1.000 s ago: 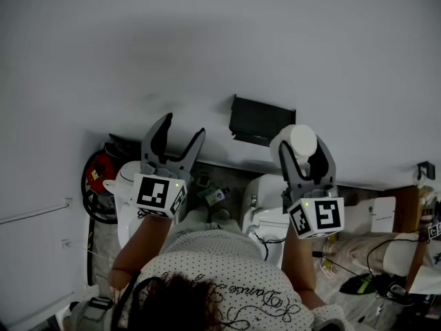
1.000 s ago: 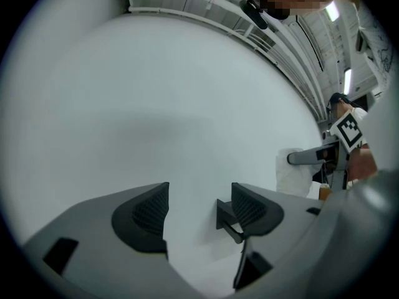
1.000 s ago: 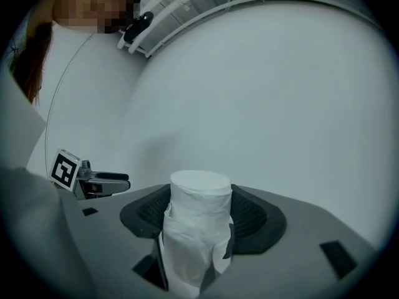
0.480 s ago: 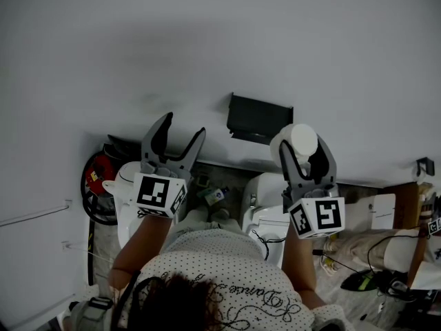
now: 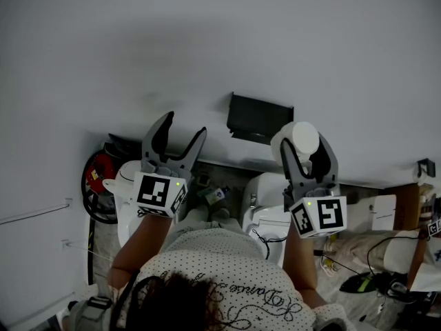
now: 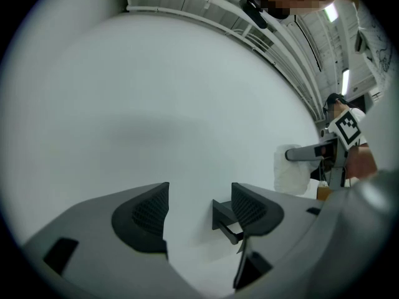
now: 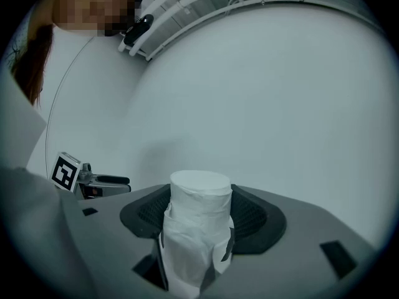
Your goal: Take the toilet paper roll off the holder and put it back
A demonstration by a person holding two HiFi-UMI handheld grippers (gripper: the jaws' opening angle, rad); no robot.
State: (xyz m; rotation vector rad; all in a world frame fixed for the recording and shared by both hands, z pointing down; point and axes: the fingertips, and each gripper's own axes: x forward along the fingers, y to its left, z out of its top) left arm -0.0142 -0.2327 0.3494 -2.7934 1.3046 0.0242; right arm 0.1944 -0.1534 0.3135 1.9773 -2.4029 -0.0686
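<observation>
The toilet paper roll (image 5: 301, 138), pinched by the right gripper (image 5: 304, 154), was seemingly off the holder (image 5: 260, 118); rehanging was left undone; the left gripper (image 5: 183, 127) was spread, empty

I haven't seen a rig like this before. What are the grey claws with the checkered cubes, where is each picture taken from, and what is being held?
A person faces a white wall and holds a hand-operated claw tool, a gripper, in each hand. The marker cube on each one is part of the tool. The head view comes from a camera on the person's head and looks steeply down. The two gripper views come from cameras riding on the tools, and each looks along its own jaws. No table is in view. The work happens at a black holder fixed to the wall, and a toilet shows below it. The right gripper is closed on the toilet paper roll, which is off the holder. The left gripper is open and has nothing between its jaws.
</observation>
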